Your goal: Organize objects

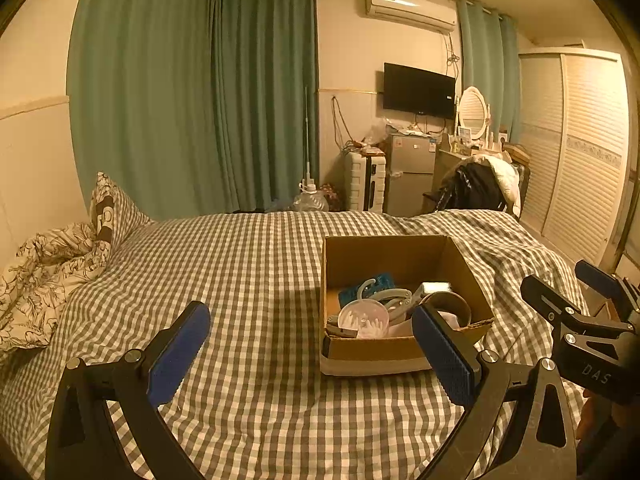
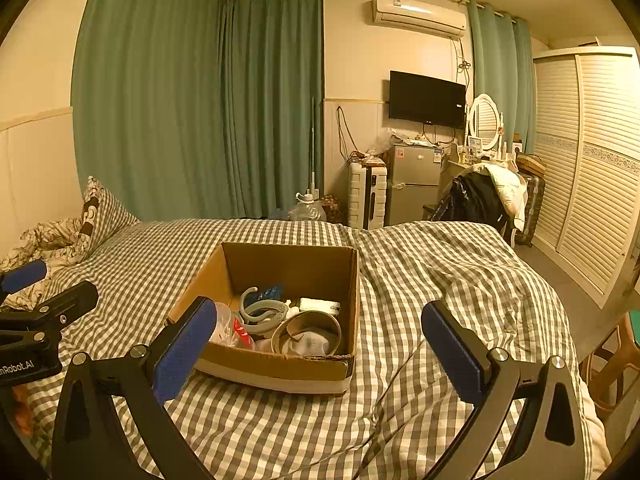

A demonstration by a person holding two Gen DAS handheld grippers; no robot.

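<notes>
An open cardboard box (image 1: 404, 350) sits on the checked bed cover; it also shows in the right wrist view (image 2: 280, 364). Inside lie a grey hook-shaped clip (image 2: 262, 314), a wide tape roll (image 2: 306, 332), a blue packet (image 2: 270, 292), a white block (image 2: 320, 305) and a clear round lid (image 1: 363, 317). My left gripper (image 1: 310, 354) is open and empty, just in front of the box and to its left. My right gripper (image 2: 318, 354) is open and empty, near the box's front right corner. Each gripper shows at the edge of the other's view.
The checked bed (image 1: 240, 280) fills the foreground, with a pillow (image 1: 108, 208) and a crumpled floral quilt (image 1: 40, 276) at the left. Beyond it stand green curtains, a water jug (image 2: 308, 208), a white suitcase (image 2: 366, 196), a small fridge (image 2: 414, 182), a clothes-draped chair (image 2: 480, 196) and a wardrobe (image 2: 592, 168).
</notes>
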